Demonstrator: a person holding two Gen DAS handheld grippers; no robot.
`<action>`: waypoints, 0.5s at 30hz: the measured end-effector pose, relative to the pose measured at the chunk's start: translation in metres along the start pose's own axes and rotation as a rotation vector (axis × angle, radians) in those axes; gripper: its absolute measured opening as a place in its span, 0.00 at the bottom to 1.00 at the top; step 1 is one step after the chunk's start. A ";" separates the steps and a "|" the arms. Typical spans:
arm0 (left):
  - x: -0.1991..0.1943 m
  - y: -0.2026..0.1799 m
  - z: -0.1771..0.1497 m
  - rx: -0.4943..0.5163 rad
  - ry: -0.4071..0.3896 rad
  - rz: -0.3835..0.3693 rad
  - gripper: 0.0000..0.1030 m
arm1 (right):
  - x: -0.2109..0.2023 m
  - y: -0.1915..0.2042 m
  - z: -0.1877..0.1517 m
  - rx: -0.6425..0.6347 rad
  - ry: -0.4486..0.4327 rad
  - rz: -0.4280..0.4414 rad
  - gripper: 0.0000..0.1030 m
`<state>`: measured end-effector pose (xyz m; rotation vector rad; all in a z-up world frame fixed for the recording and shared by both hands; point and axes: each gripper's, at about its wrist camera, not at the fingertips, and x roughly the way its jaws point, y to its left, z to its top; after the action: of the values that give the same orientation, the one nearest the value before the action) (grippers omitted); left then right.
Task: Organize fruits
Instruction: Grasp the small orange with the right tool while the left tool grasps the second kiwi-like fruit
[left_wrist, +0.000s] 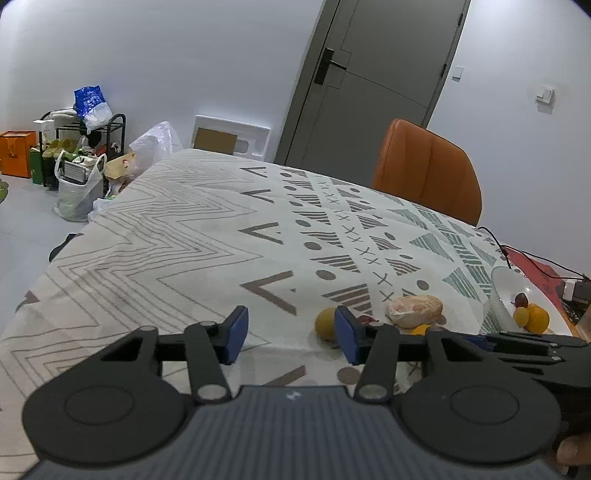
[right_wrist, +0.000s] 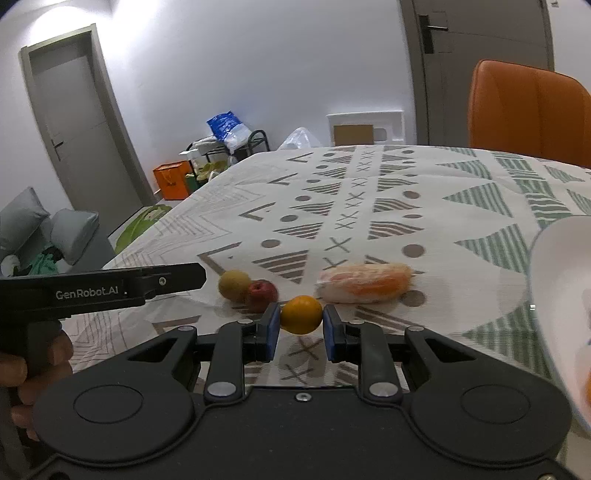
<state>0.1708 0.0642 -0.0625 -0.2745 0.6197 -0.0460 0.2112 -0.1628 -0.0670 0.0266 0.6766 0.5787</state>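
One patterned tablecloth (right_wrist: 369, 192) fills the view, one orange chair (right_wrist: 528, 110) behind it and one white bowl (right_wrist: 554, 266) at the right edge, holding at least three small fruits in the left wrist view. Two grippers are out: the left gripper (left_wrist: 291, 338) has its jaws spread over bare cloth, nothing between them, while the right gripper (right_wrist: 301, 332) pinches one orange fruit (right_wrist: 301, 314). On the cloth beyond: one wrapped peeled citrus (right_wrist: 364, 282), one yellow-green fruit (right_wrist: 232, 284), one red fruit (right_wrist: 262, 293) touching it.

White walls (left_wrist: 184, 55), grey door (left_wrist: 369, 81), orange chair (left_wrist: 428, 170)
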 end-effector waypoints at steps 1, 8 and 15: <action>0.001 -0.002 0.000 0.000 0.002 -0.003 0.46 | -0.002 -0.002 0.000 0.003 -0.002 -0.003 0.22; 0.011 -0.014 0.001 0.003 0.008 -0.012 0.41 | -0.019 -0.015 0.002 0.013 -0.027 -0.031 0.22; 0.019 -0.019 0.001 -0.014 0.018 -0.028 0.26 | -0.036 -0.032 0.003 0.030 -0.052 -0.066 0.22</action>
<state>0.1877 0.0438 -0.0677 -0.2963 0.6343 -0.0707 0.2068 -0.2077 -0.0501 0.0467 0.6334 0.5026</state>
